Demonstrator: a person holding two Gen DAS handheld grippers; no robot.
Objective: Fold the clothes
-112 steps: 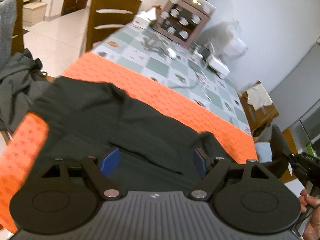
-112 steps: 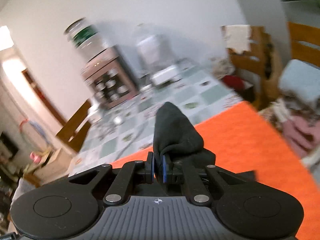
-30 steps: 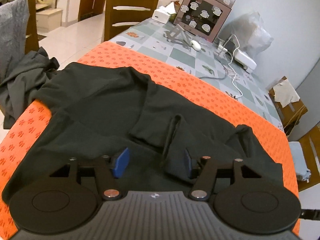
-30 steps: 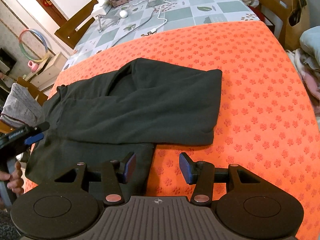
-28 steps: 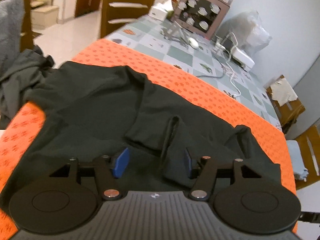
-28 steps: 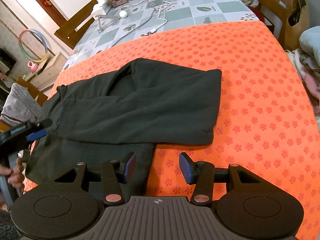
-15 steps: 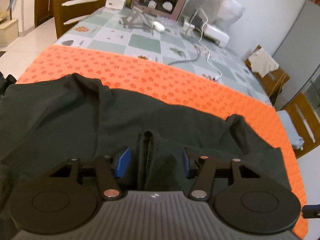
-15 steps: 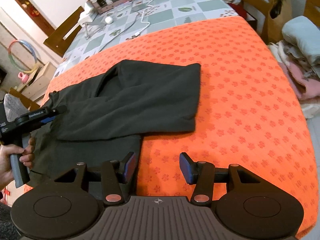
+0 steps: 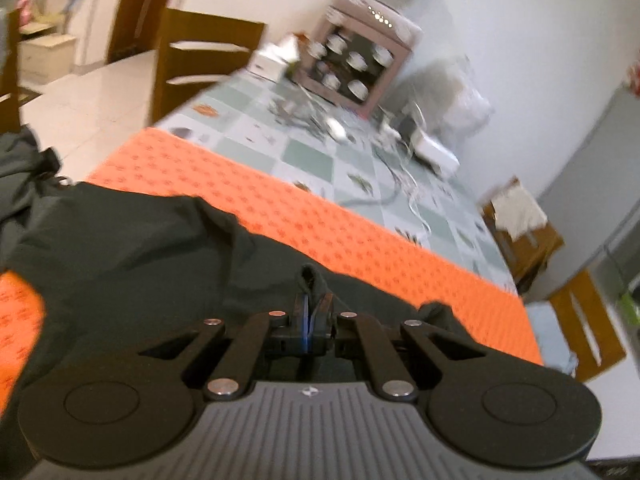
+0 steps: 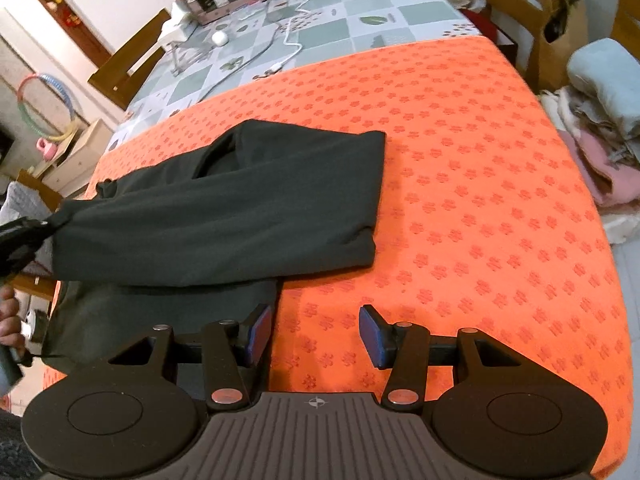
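The dark garment [image 10: 240, 208] lies on the orange cloth [image 10: 480, 200] covering the desk, partly folded: one layer is doubled over another, its folded edge toward three o'clock in the right wrist view. The left claw [image 9: 310, 312] is pinched tight on a ridge of the fabric, lifting that fold at the garment's nine o'clock end. The right claw [image 10: 314, 332] hangs wide, holding nothing, over the lower edge of the garment at six o'clock. I'd judge the folding about midway; the loose end trailing off the desk at nine o'clock looks yet to be brought in and squared
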